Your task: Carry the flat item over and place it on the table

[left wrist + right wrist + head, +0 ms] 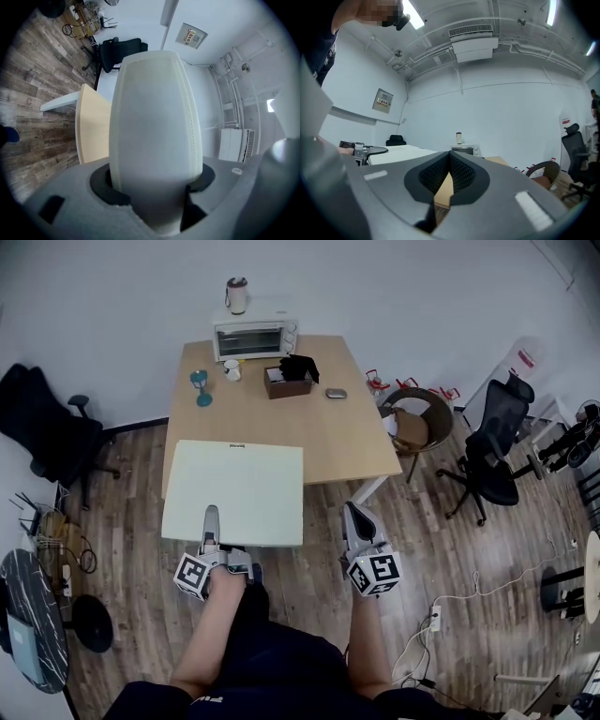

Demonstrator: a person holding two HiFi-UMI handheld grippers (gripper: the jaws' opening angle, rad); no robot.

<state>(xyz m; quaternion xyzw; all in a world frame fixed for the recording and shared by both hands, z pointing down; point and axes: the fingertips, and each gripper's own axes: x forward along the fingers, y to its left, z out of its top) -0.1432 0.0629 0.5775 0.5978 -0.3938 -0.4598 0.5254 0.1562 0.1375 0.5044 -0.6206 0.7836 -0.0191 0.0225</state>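
Observation:
A flat, pale cream board [234, 491] hangs level over the near left part of the wooden table [328, 427]. My left gripper [210, 515] is shut on the board's near edge. In the left gripper view the board [154, 108] stands edge-on between the jaws of the left gripper [154, 192], with the table [91, 126] behind it. My right gripper [354, 515] hovers off the table's near right edge, to the right of the board and apart from it. In the right gripper view the right gripper [450, 165] has its pads meeting, with nothing between them.
At the table's far end stand a toaster oven [253, 337] with a cup [236, 294] on top, a white mug [232, 369], a blue object [200, 387] and a brown box [289, 382]. Office chairs [492, 446] [47, 432] and a wicker chair [417, 423] flank the table.

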